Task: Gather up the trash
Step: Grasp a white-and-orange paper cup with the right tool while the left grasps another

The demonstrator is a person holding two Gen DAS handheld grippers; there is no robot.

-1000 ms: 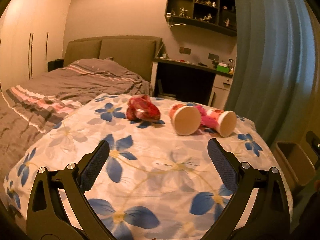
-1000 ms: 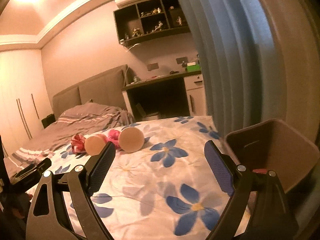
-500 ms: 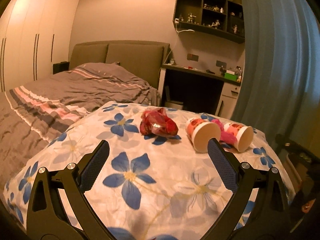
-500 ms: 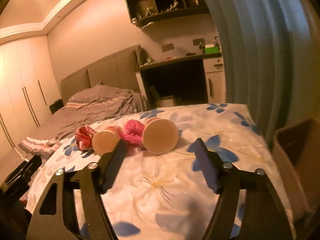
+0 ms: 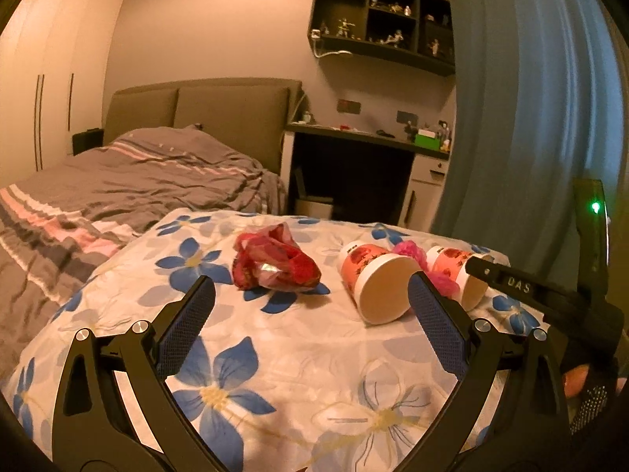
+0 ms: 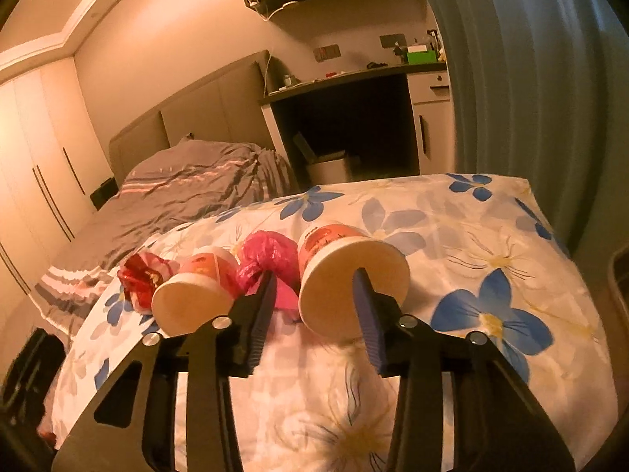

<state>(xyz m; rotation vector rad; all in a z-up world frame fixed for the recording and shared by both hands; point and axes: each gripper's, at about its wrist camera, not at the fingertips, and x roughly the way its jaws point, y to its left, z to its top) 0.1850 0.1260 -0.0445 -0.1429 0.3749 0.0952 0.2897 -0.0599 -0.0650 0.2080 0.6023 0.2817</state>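
Note:
On the flowered cloth [image 5: 298, 358] lie a crumpled red wrapper [image 5: 275, 263], two orange paper cups on their sides [image 5: 377, 283] [image 5: 460, 271] and a pink plastic bag [image 5: 409, 251] between them. My left gripper [image 5: 310, 299] is open and empty, short of the wrapper and the nearer cup. In the right wrist view my right gripper [image 6: 314, 295] is partly closed, its tips at the rim of the right cup [image 6: 350, 275], one pad across the mouth, one beside the pink bag [image 6: 267, 259]. The other cup [image 6: 192, 291] and the wrapper [image 6: 141, 275] lie left.
A grey bed [image 5: 129, 185] lies to the left. A dark desk [image 5: 365, 145] with a small white bin [image 5: 314, 206] under it stands behind. A blue curtain [image 5: 523, 118] hangs at the right. A bin's edge [image 6: 619, 275] shows at far right.
My right gripper has moved forward to the right cup and narrowed its jaws around the rim. My left gripper has shifted a little; the right gripper now shows at its right edge.

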